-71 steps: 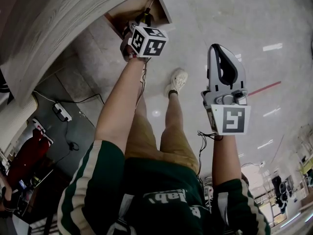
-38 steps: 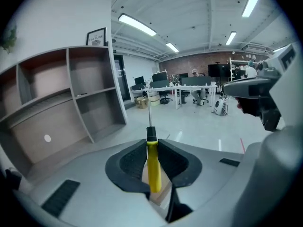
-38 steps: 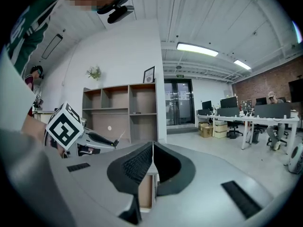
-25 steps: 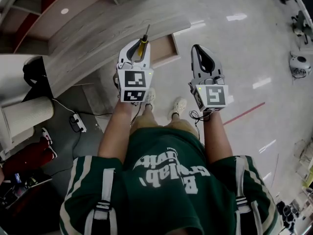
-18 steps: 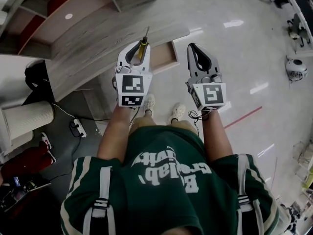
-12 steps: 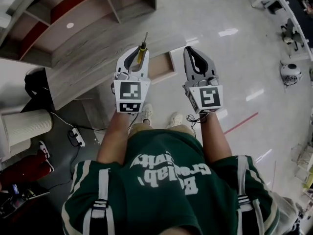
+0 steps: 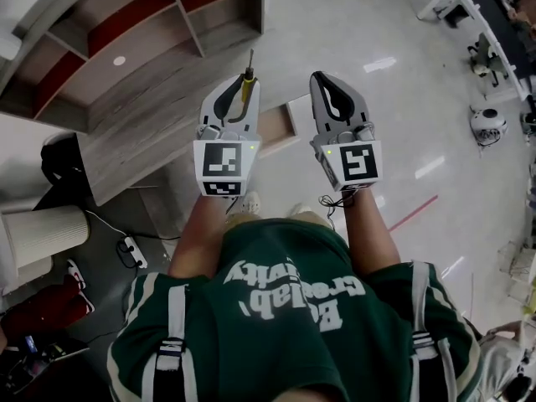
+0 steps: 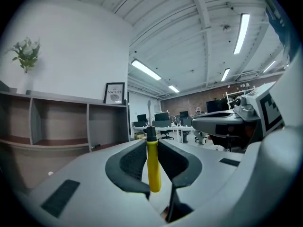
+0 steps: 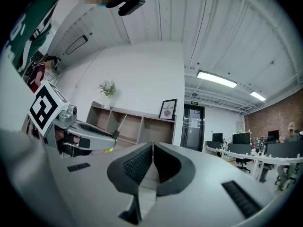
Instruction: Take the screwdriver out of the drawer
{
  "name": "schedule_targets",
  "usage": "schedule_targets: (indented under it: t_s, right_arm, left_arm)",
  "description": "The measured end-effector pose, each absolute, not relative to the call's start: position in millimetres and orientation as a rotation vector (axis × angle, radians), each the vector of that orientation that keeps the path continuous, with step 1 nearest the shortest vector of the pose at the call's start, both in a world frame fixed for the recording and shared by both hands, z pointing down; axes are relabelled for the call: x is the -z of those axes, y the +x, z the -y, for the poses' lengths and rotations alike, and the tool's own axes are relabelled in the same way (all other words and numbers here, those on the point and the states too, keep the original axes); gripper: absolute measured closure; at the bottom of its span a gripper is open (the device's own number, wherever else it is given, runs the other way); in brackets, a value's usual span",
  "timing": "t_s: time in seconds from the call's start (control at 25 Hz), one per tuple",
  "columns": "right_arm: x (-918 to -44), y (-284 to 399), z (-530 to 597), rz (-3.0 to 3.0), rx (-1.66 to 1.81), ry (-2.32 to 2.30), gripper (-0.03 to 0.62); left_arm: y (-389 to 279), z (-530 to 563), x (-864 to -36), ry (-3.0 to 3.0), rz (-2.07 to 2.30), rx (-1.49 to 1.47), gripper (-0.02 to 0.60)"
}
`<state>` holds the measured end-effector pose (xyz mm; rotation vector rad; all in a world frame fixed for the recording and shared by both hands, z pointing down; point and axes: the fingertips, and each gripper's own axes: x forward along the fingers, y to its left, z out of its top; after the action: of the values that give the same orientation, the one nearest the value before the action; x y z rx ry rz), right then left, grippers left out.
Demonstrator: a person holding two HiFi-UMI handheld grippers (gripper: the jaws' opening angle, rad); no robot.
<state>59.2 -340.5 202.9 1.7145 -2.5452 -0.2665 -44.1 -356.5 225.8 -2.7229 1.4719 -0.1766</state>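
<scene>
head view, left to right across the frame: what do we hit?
white cylinder → power strip → left hand-held gripper gripping the screwdriver → drawer → right hand-held gripper → red floor line → white round device

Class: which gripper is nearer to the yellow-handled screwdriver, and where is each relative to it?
Left. The left gripper is shut on the screwdriver, its handle between the jaws. The right gripper, shut and empty, is alongside to the right, not touching it.

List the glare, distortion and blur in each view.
Head view: ceiling-light glare streaks on the glossy pale floor, lower left dim. Left gripper view: fisheye bends the ceiling, yet the yellow-handled screwdriver is sharp. Right gripper view: black vignetted corners, bright ceiling strip light.
</scene>
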Motion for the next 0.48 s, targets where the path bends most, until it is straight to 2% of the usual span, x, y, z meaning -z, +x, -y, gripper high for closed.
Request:
schedule_targets:
  t_s: [0.48]
  right_arm:
    - [-175.0, 36.0, 329.2, 2.490, 0.347, 1.802, 0.559]
  left_arm:
    - [-77.6, 352.1, -180.8, -2.698, -1.375, -0.019, 0.494]
